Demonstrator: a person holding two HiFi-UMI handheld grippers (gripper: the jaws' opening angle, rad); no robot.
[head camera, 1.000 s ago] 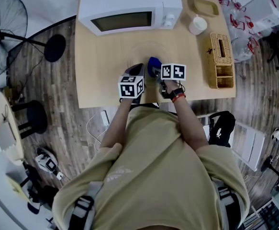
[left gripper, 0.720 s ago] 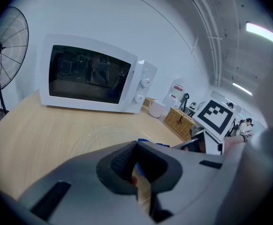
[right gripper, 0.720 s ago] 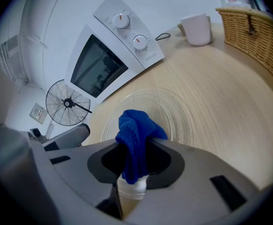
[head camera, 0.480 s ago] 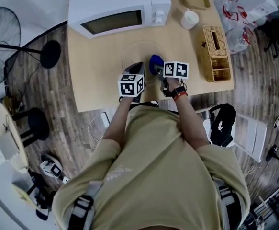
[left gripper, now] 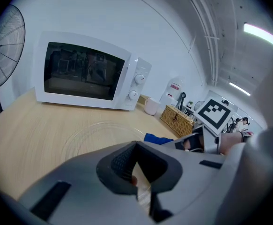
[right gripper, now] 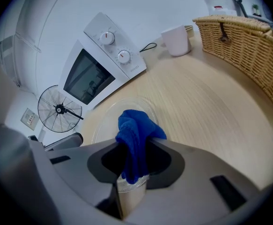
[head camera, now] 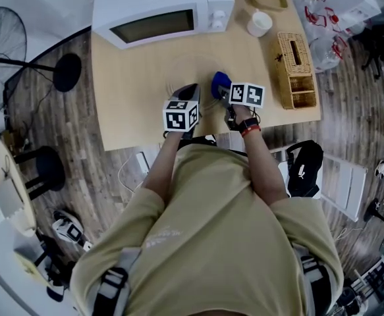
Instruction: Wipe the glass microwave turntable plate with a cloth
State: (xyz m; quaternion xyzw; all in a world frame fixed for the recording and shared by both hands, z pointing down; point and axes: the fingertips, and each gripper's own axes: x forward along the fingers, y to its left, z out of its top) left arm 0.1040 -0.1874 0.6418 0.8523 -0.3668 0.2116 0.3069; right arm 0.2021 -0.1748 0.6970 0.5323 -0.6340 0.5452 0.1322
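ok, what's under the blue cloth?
The glass turntable plate, lying on the wooden table; its rim shows beside the blue cloth. The patch directly beneath is covered, so contact can't be confirmed.

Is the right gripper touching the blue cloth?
Touching. The right gripper view shows the right gripper with its jaws clamped on the blue terry cloth, which bunches out above them.
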